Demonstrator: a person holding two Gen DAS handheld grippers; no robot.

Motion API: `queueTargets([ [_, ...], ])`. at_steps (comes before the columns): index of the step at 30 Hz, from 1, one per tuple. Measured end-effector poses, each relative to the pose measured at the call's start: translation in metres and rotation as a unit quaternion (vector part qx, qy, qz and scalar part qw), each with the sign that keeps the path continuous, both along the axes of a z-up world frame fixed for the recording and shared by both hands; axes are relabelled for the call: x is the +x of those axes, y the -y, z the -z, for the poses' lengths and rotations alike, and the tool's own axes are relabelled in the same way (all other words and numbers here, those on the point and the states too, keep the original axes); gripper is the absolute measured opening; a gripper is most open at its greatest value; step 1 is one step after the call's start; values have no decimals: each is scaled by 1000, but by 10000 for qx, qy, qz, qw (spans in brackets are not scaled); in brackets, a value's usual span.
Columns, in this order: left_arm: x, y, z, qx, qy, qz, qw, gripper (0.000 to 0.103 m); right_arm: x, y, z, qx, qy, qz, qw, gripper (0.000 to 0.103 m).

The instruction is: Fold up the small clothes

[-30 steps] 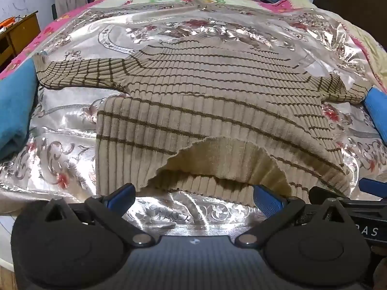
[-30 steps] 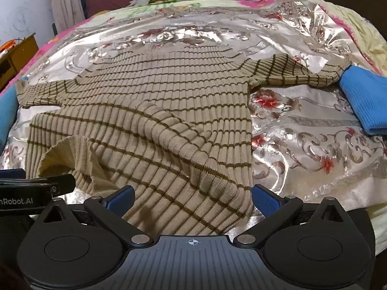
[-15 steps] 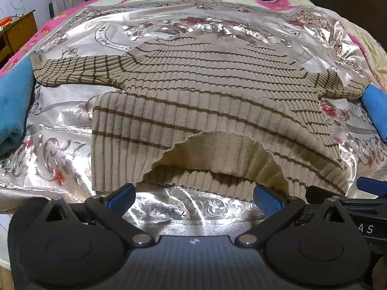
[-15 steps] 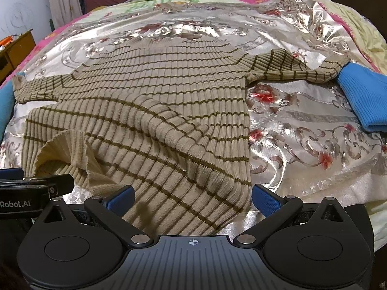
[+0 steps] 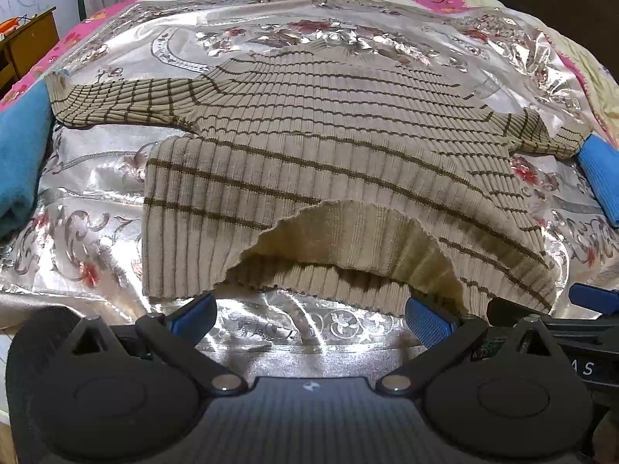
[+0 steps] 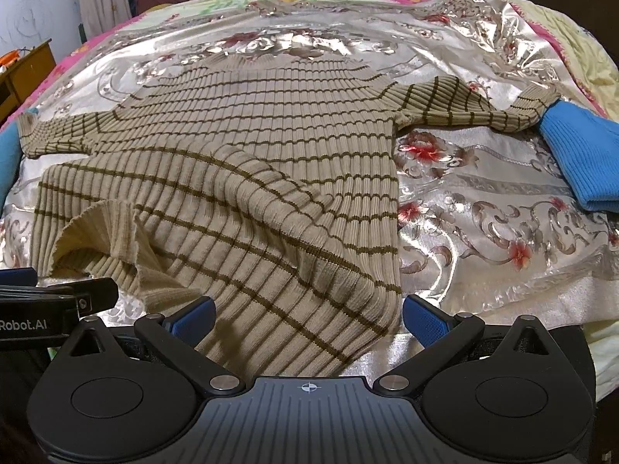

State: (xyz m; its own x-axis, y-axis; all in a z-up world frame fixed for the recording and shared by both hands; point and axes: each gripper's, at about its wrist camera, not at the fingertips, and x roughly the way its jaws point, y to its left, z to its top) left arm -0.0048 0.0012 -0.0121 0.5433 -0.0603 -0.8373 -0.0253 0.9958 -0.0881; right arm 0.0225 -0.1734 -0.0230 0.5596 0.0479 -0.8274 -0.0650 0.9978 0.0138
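Observation:
A beige ribbed sweater with thin brown stripes (image 5: 329, 147) lies spread on a shiny silver floral bedspread (image 5: 89, 239), sleeves out to both sides. Its near hem gapes open and shows the plain inside. It also shows in the right wrist view (image 6: 251, 178). My left gripper (image 5: 309, 315) is open and empty, just short of the hem's open mouth. My right gripper (image 6: 307, 319) is open and empty, its fingers either side of the hem's right corner, which lies between them. The left gripper's side (image 6: 58, 297) shows at the left of the right wrist view.
A blue knitted garment (image 6: 580, 150) lies by the right sleeve's cuff. A teal-blue cloth (image 5: 19, 154) lies by the left sleeve. A wooden cabinet (image 5: 27, 42) stands left of the bed. Loose clothes lie at the bed's far end.
Both grippers have drawn back slightly and risen, so the sweater sits a little farther away and higher in view. The sweater has not moved. Both grippers stay open.

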Motion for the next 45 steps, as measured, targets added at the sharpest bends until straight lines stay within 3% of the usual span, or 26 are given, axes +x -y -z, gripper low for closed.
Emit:
queueTargets([
  [29, 1, -1, 6, -49, -185, -27, 9998, 103, 1, -1, 5, -20, -177, -36, 9998, 103],
  [38, -2, -17, 4, 77, -57, -217, 9997, 103, 2, -1, 7, 73, -239, -88, 9996, 103],
  [45, -2, -26, -2, 229, 58, -20, 9997, 103, 2, 5, 4, 198, -280, -88, 9994, 103],
])
